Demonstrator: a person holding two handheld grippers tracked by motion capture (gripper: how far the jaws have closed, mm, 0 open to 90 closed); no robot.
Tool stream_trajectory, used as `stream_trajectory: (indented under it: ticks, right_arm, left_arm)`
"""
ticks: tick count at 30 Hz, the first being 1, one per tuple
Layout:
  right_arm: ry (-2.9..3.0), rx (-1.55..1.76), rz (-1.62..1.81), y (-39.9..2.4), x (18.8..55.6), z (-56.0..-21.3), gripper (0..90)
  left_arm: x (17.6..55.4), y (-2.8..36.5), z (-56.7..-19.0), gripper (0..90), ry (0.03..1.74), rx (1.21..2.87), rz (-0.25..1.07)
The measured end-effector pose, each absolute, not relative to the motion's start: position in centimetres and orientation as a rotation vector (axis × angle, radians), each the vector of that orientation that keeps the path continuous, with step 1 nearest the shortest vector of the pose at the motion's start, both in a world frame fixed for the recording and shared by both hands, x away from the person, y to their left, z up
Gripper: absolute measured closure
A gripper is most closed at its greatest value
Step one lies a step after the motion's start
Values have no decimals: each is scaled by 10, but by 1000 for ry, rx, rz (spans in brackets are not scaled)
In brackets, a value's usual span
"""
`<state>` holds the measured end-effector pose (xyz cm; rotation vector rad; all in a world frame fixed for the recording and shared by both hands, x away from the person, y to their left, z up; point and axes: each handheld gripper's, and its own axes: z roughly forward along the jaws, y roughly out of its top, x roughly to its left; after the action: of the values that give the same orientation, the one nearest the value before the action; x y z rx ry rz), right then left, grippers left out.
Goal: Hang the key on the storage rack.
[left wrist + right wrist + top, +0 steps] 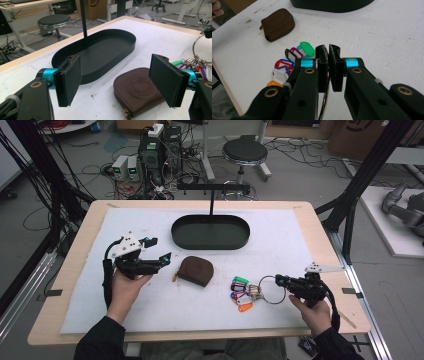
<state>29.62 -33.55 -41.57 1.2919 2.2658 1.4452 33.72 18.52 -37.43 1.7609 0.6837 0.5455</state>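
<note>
The right gripper (pixel 278 280) is clamped on the large metal ring (pixel 270 290) of the key-tag bunch (pixel 243 293) at the table's near right, while the left gripper (pixel 160 251), jaws wide apart, hovers beside the brown pouch (pixel 196 270).

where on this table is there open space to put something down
Free: the white mat right of the black tray, and its near strip in front of the brown pouch. The tray's floor is bare apart from its post. Crowded: the middle, where pouch and key ring lie between the left tool and right tool.
</note>
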Motion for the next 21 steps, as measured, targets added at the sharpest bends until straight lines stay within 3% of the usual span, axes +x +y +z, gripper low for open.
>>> stream_trajectory:
  ticks: [8, 21]
  right_arm:
    - [2306, 1278, 1475, -335, 299, -410, 877]
    - [2310, 1063, 1469, -321, 311, -370, 881]
  left_arm:
    - [337, 184, -375, 262, 680, 1763, 541]
    - [334, 188, -375, 262, 675, 1759, 545]
